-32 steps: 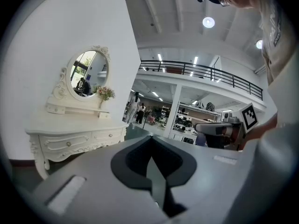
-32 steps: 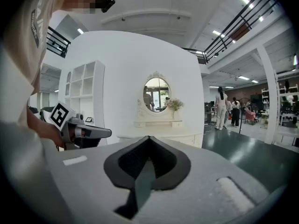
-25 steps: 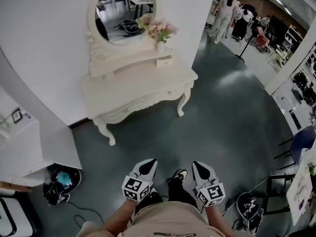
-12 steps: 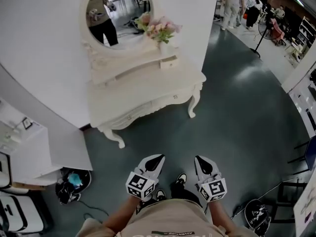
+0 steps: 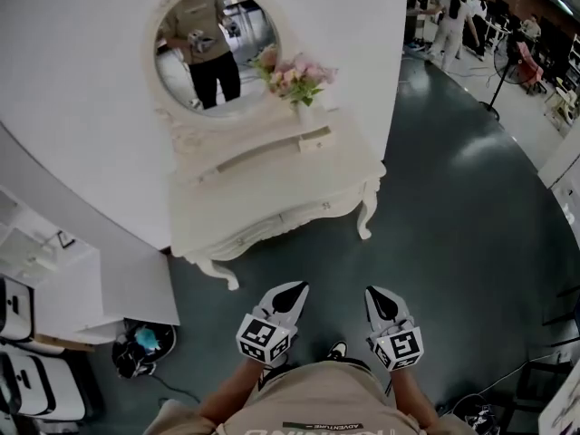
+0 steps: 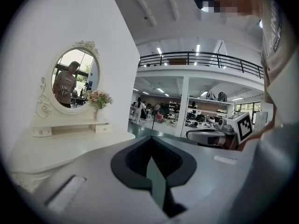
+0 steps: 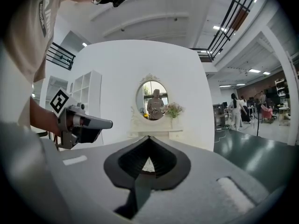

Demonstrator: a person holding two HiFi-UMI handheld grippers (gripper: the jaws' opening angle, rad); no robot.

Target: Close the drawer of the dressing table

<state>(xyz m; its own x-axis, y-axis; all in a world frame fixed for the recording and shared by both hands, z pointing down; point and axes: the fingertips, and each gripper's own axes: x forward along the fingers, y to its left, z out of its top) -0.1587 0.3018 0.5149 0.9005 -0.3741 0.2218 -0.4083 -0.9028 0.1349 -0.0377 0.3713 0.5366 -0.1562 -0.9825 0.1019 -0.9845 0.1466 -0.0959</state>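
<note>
The white dressing table point(image 5: 272, 184) stands against the wall ahead of me, with an oval mirror point(image 5: 213, 48) and a vase of pink flowers point(image 5: 299, 78) on it. A small drawer point(image 5: 316, 137) on its upper shelf, below the flowers, sticks out a little; it also shows as the small drawer point(image 6: 102, 127) in the left gripper view. My left gripper point(image 5: 298, 286) and right gripper point(image 5: 372, 291) are held low in front of my body, well short of the table. Both have their jaws shut to a point with nothing between them, as the left gripper point(image 6: 150, 138) and right gripper point(image 7: 148, 137) show up close.
A white cabinet point(image 5: 63, 279) stands at the left, with a dark bin point(image 5: 140, 347) on the floor beside it. People point(image 5: 450, 21) and a stand fan point(image 5: 507, 66) are far off at the back right. Dark floor lies between me and the table.
I have come closer to the dressing table, which sits nearer and more central. A person's reflection now fills the mirror. Both grippers stay shut and held together.
</note>
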